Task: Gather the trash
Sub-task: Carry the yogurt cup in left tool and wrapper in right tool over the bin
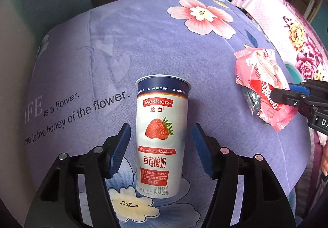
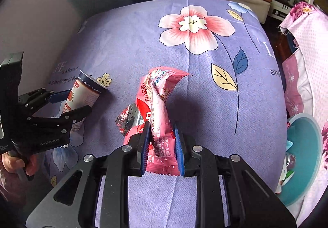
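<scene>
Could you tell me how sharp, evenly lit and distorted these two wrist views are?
Left wrist view: the yoghurt cup reads sharply, with a soft shadow on its right; the purple floral cloth bulges from fisheye distortion, corners black. Right wrist view: the pink wrapper is sharp, casting a dark shadow rightward; bright glare at the top-left corner; the teal bin is stretched at the edge.
</scene>
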Motion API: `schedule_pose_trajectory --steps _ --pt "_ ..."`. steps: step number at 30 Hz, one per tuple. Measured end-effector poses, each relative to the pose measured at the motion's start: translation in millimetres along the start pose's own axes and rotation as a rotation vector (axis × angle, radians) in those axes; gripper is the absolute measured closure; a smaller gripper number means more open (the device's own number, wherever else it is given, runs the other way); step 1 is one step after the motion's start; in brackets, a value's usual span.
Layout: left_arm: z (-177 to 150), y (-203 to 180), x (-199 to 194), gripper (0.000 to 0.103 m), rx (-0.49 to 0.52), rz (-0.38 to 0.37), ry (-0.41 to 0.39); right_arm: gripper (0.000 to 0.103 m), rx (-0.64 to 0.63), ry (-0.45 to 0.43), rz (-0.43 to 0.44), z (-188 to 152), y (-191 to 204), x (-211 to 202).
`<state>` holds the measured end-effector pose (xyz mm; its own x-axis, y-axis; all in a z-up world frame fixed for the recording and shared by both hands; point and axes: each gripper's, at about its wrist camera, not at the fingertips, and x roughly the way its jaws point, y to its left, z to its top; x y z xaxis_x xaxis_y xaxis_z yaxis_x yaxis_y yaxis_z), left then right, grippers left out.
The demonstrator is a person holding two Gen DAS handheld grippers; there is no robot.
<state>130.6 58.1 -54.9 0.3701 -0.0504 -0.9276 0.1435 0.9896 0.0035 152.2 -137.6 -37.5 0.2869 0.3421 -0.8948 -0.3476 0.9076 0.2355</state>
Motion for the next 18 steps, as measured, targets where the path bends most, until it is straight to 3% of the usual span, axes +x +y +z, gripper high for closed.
schedule_pose_trajectory --steps 5,7,10,18 --pt "0.8 5.1 10.1 0.04 -0.036 0.01 0.019 0.082 0.023 -0.011 0.005 -0.4 -2.6 -1.3" --pt "-0.3 2.7 11.3 0.053 -0.038 0.012 0.022 0.082 0.029 -0.022 0.004 -1.0 -4.6 -3.2" --pt "-2.4 -3.2 3.7 0.053 -0.047 0.044 -0.007 0.082 0.037 -0.046 -0.027 -3.9 -8.2 -9.6" --pt "-0.2 -44.4 -26.8 0.053 -0.003 0.029 -0.072 0.082 0.117 -0.143 -0.036 -24.9 -32.5 -43.6"
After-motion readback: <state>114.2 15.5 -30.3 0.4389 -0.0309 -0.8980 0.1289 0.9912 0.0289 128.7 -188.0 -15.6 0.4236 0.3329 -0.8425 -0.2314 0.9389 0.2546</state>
